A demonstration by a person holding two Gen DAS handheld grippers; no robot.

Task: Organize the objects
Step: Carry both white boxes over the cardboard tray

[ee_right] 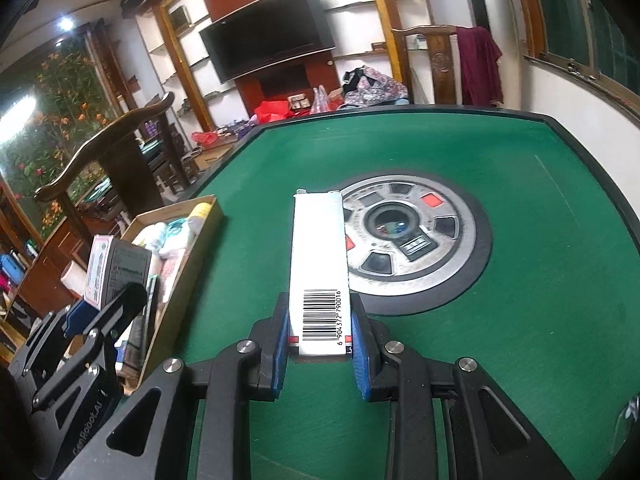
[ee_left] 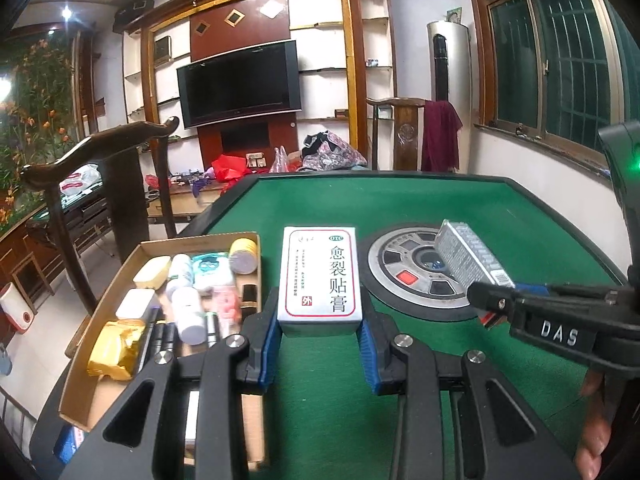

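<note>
Left gripper (ee_left: 320, 350): you clamp the white red-bordered plaster box (ee_left: 320, 278), held beside the tray.
Right gripper (ee_right: 320, 354): you pinch the long white barcoded carton (ee_right: 320, 276) above the green felt table (ee_right: 540, 280).
Cardboard tray (ee_left: 120, 280): full of small bottles, left of both boxes.

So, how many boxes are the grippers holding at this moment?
2. The white plaster box is in the left gripper; the long barcode box is in the right gripper.
</note>
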